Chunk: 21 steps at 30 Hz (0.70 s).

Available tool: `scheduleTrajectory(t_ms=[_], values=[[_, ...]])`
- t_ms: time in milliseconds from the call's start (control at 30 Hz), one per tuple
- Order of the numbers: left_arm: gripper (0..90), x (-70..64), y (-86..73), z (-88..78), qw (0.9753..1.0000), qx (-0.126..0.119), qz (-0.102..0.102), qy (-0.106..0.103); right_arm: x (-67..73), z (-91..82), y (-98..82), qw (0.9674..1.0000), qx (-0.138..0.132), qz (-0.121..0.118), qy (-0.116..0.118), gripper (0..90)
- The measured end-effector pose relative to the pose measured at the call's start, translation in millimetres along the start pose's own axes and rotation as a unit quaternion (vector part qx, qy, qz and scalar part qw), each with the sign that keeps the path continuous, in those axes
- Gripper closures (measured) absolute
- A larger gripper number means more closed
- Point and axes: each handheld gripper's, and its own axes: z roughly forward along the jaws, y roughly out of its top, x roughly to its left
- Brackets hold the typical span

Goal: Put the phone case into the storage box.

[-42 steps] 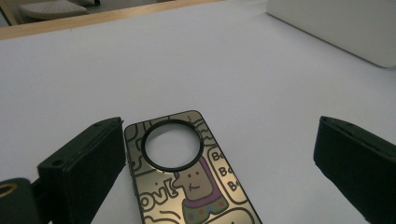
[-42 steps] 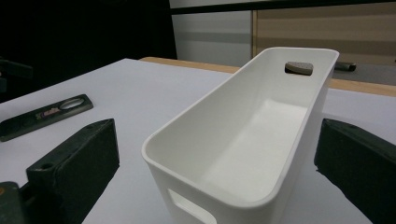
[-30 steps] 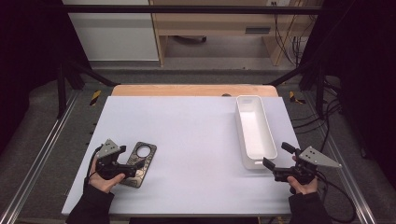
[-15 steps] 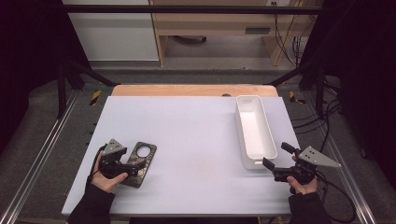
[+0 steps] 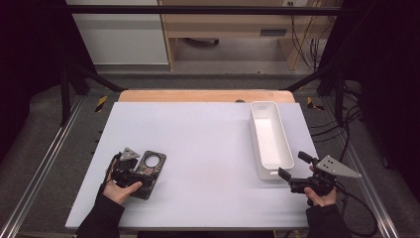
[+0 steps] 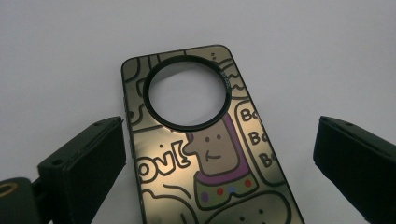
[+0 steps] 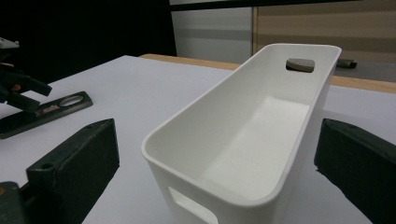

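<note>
High view: the phone case (image 5: 147, 172) lies flat near the table's (image 5: 208, 144) left edge, with the left gripper (image 5: 130, 174) over its near end; the right gripper (image 5: 293, 174) waits just short of the white bin (image 5: 270, 139).

Left gripper view: jaws spread wide, straddling the case (image 6: 205, 154) without touching it. Looks thin, light, stiff-ish and glossy, so probably slippery. I'd pinch across the long edges, below the camera ring (image 6: 186, 92).

Right gripper view: jaws open, the empty bin (image 7: 243, 135) between them.
</note>
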Motion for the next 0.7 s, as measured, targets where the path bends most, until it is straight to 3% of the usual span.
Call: scheduleTrajectory(t_ms=[167, 700], values=[[2.3, 1.4, 0.9, 5.7, 0.9999, 0.010, -0.005, 0.003, 0.0, 0.2, 0.0, 1.0000, 0.001, 0.000, 0.000, 0.2], [6.2, -1.8, 0.0, 18.9, 0.9990, 0.031, 0.009, 0.030, -0.1, 0.0, 0.1, 1.0000, -0.001, 0.001, 0.000, 0.2]])
